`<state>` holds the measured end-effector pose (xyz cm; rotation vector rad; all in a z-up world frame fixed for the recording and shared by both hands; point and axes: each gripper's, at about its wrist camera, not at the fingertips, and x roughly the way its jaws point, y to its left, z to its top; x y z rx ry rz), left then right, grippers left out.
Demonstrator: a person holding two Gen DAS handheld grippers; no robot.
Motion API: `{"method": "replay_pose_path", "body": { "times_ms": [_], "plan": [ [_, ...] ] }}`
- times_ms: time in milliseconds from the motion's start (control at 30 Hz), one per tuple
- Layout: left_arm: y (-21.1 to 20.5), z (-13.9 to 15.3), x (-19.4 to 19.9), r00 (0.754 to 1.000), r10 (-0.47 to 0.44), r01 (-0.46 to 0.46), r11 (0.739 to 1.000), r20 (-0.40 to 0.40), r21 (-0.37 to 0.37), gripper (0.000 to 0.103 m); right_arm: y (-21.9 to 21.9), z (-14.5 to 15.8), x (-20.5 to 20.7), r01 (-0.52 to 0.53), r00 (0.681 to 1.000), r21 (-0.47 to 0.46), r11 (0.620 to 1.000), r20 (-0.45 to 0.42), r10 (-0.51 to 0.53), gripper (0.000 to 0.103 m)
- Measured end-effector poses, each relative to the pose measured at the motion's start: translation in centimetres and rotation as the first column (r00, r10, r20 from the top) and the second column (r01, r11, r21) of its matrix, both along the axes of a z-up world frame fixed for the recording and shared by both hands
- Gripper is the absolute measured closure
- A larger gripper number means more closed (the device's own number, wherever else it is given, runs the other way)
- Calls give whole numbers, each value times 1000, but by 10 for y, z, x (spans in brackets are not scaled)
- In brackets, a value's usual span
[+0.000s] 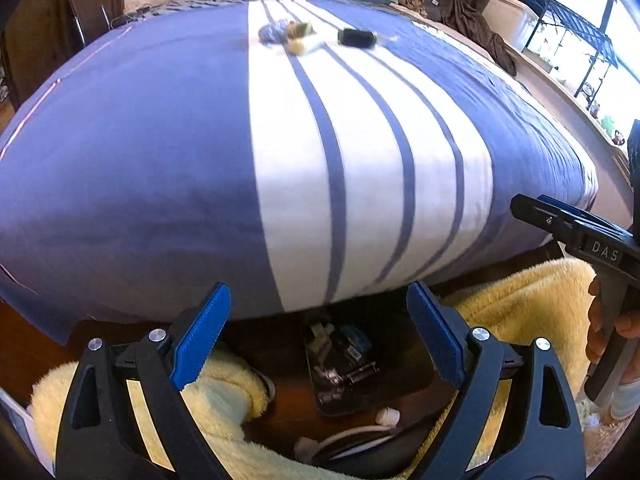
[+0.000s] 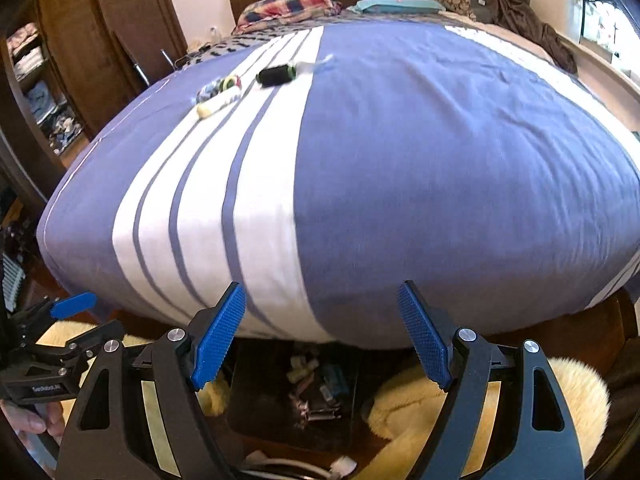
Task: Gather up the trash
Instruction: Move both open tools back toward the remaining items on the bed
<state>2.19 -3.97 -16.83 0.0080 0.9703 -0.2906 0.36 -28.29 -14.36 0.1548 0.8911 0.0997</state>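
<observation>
Low in frame, the left hand-held gripper (image 1: 318, 336) and right hand-held gripper (image 2: 320, 336) each gape wide, holding nothing. Beyond them, at the upper centre of the bed (image 1: 160, 140), lie a dark roll (image 1: 355, 37) and a cluster of roughly three small trash pieces (image 1: 290, 34).

Home bedroom, made bed (image 2: 440, 160), pillows (image 2: 288, 8), wooden wardrobe (image 2: 72, 40)
</observation>
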Motion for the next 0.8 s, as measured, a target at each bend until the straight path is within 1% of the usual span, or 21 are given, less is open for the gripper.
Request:
{"method": "replay_pose_path", "body": {
  "times_ms": [233,467,800],
  "plan": [
    [3,20,23,999,11,-11,1000,52,1,18,1,17,34,2,999,-26,1000,54,0,24],
    [1,37,66,995,20,-20,1000,94,2,18,3,29,79,3,997,-38,999,81,0,24],
    [8,42,118,994,42,-42,999,101,-3,19,4,29,133,7,997,-54,999,81,-3,24]
  ]
}}
